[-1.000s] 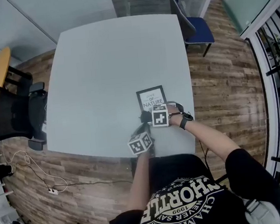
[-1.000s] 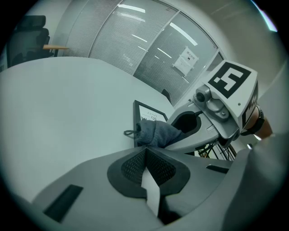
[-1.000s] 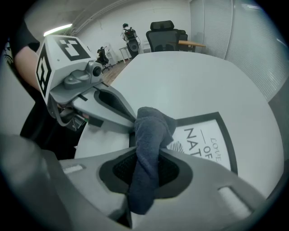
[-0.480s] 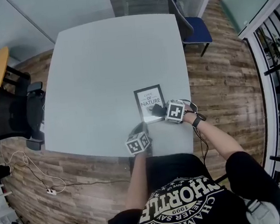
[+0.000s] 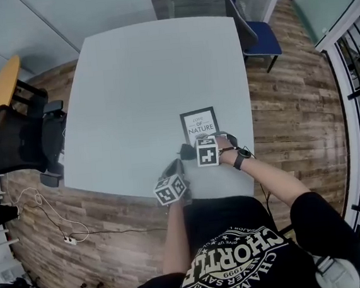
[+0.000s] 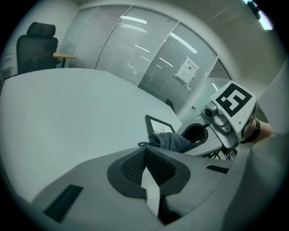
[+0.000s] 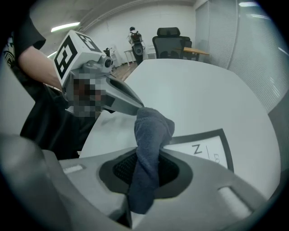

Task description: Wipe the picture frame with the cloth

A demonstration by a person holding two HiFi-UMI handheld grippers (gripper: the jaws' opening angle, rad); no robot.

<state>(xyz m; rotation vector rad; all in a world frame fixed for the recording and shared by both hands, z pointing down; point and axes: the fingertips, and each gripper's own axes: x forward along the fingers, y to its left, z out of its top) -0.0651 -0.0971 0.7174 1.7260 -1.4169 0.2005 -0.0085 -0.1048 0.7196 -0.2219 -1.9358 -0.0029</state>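
the right gripper (image 5: 194,150) is clenched on a dark blue cloth (image 7: 151,131), held by the near left corner of the picture frame (image 5: 200,126). the frame lies flat on the grey table (image 5: 130,82), just beyond the cloth, its long axis running away from the person. the left gripper (image 6: 145,153), closed on nothing, sits further back at the table's near edge.
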